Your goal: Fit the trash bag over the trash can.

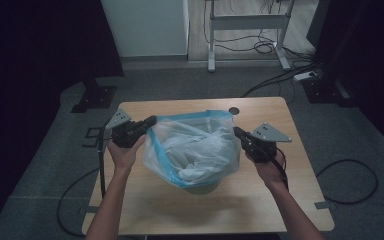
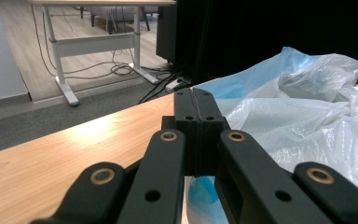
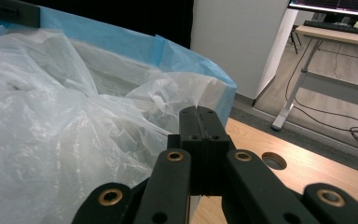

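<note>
No writing or label is readable. A crinkled, translucent white plastic bag with a light blue rim band stands open at the middle of the pale wooden worktop, over a round object I cannot make out. My left black two-jaw claw is clenched on the rim toward the left edge. My right black claw is clenched on the rim toward the right edge.
</note>
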Available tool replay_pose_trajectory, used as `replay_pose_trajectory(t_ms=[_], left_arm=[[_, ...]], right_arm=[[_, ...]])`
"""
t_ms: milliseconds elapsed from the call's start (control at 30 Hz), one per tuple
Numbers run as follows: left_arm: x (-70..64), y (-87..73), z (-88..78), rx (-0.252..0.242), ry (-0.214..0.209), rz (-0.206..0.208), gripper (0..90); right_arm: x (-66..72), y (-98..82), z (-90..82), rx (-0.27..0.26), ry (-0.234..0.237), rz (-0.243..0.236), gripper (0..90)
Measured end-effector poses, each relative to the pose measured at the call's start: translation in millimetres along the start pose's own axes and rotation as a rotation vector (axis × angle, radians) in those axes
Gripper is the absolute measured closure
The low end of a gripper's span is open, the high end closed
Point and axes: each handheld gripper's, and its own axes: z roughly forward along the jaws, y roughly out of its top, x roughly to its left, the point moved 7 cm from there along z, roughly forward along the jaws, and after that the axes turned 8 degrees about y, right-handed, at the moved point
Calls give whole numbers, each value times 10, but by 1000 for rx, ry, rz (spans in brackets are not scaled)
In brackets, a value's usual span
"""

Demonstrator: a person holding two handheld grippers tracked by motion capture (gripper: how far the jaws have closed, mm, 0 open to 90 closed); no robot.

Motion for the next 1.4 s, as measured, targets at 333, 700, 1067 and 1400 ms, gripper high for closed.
replay_pose_trajectory(t_ms=[333,700,1067,1400], left_arm=[[54,-118,219,37,6,-45,897],[52,-190,209,42,1,-69,897],[108,-320,334,110,9,-127,897],[147,-562,302,143,4,-176,896]], right_arm=[[-154,-75,166,-14,1,80,891],[-282,-123,173,5,-9,141,890],[-288,-294,311,53,-39,133,890],[-277,-494,446,107,-28,167,890]])
